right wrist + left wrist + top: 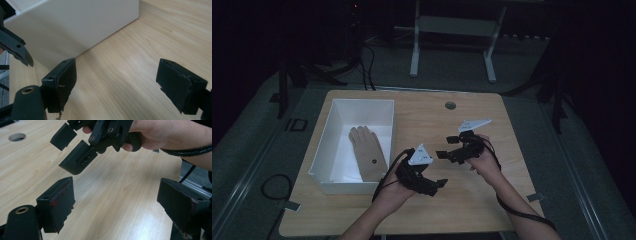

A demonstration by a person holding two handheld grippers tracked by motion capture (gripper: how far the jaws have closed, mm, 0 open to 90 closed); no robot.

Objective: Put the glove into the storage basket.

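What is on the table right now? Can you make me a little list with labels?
table: light wooden top with a round hole near the far edge
box: white open bin on the left part of the table
in the box: a tan glove lying flat
left gripper: open, holding nothing, over bare wood
right gripper: open, holding nothing, pointing toward the box
how they stand: the two grippers face each other, close but apart

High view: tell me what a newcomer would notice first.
The tan glove lying flat in the white bin at the table's left draws the eye first. Next come the left gripper and right gripper, held open and facing each other over the bare wooden table right of the bin.
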